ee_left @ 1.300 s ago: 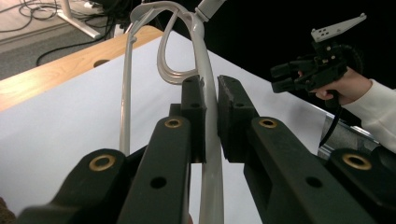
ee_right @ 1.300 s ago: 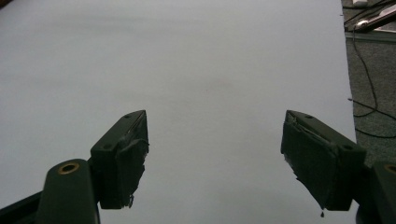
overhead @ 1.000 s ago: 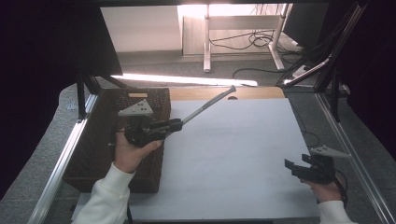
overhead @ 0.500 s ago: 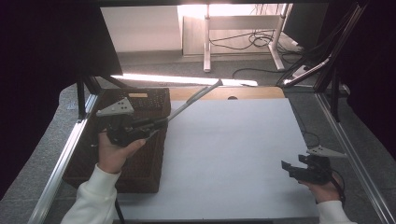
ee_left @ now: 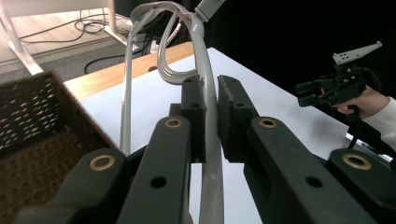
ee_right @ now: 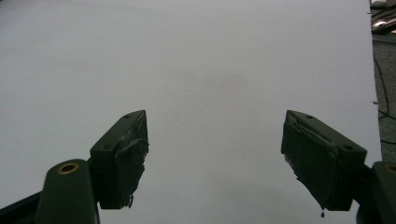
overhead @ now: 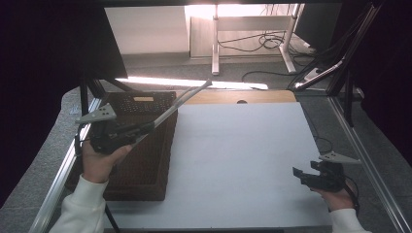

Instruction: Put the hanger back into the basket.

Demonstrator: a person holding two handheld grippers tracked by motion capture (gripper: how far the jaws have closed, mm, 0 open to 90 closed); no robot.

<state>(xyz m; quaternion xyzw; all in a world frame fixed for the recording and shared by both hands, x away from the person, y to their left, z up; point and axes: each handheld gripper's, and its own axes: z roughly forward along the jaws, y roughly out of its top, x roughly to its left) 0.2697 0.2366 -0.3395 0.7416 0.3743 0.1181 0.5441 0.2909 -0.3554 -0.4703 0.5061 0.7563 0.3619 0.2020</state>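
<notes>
The white table mat (overhead: 243,160) is bare, and the dark woven basket (overhead: 141,160) lies at about nine o'clock from its middle, along the left edge. The metal tongs (overhead: 177,100) are already lifted and hang in the air above the basket, their free end pointing toward one o'clock. I judge that the picking up is done and the putting down in the basket is left.

The left gripper (ee_left: 211,109) is closed tightly on one arm of the tongs (ee_left: 205,84); the pads press it from both sides. The right gripper (ee_right: 215,158) rests at about four o'clock on the mat, jaws wide apart, holding nothing.
</notes>
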